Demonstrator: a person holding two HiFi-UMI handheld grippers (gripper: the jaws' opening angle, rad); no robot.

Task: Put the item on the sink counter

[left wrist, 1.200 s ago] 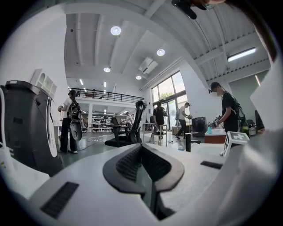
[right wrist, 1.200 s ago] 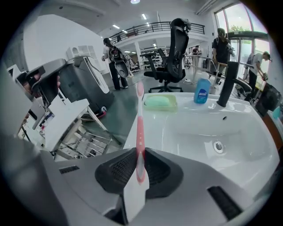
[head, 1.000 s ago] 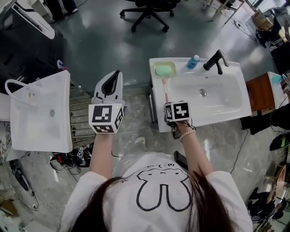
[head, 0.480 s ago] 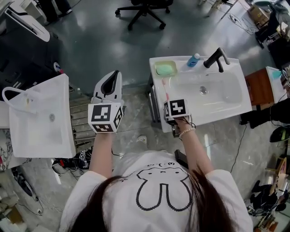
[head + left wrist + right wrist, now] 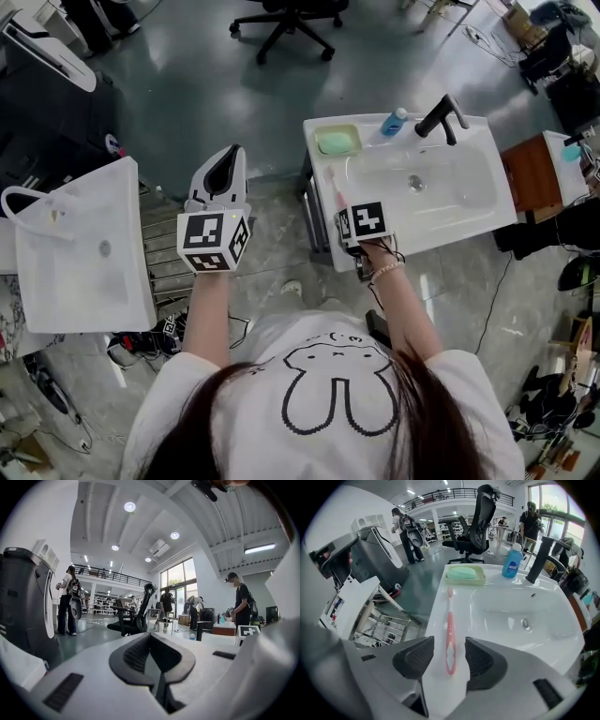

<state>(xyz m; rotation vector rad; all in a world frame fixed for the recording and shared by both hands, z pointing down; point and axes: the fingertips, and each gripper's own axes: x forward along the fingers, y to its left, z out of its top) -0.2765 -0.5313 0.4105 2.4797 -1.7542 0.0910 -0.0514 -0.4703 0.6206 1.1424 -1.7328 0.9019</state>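
Observation:
A pink toothbrush [image 5: 450,634] lies flat on the left strip of the white sink counter [image 5: 436,616], its head toward the soap dish. My right gripper [image 5: 449,656] points steeply down over its handle end. Its jaws have just been opening: the pads stand apart on either side of the handle and do not press it. In the head view the toothbrush [image 5: 331,187] shows just beyond the right gripper [image 5: 349,217]. My left gripper [image 5: 225,167] hovers level over the floor between the two sinks, its jaw tips together [image 5: 152,656] and nothing in them.
A green soap dish [image 5: 465,573], a blue bottle [image 5: 513,560] and a black faucet [image 5: 539,559] stand along the counter's back. The basin [image 5: 422,192] lies to the right of the toothbrush. A second white sink [image 5: 80,244] and a metal rack [image 5: 164,253] are at left.
Little differs in the head view. The right gripper stays over the counter's left strip with the pink toothbrush ahead of it. The left gripper keeps its place.

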